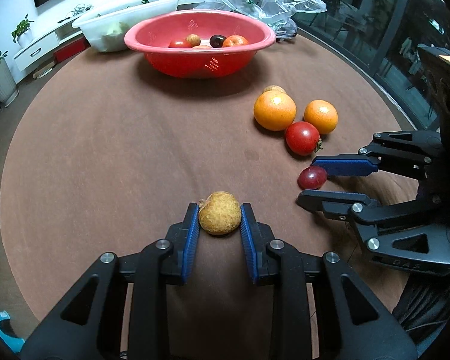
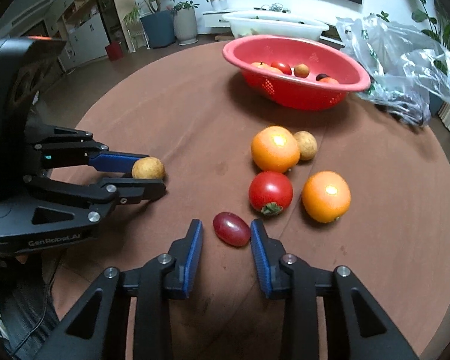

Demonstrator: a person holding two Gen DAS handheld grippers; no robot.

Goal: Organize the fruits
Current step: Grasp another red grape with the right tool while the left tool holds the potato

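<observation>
My left gripper [image 1: 219, 213] is shut on a tan, rough-skinned round fruit [image 1: 219, 213], low over the brown table; it also shows in the right wrist view [image 2: 148, 168]. My right gripper [image 2: 226, 231] is open around a dark red grape [image 2: 232, 233] that lies on the table, touching the right pad with a gap at the left pad; the grape also shows in the left wrist view [image 1: 312, 177]. Two oranges [image 2: 275, 148] [image 2: 326, 196], a red tomato [image 2: 270, 191] and a second tan fruit [image 2: 306, 145] lie just beyond. A red colander bowl [image 1: 162, 30] holds several fruits.
A white plastic tub [image 1: 90, 18] stands behind the red bowl. Crumpled clear plastic bags [image 2: 405, 69] lie at the table's far right edge. The round table [image 1: 120, 138] has a brown cloth; its edge curves near both grippers.
</observation>
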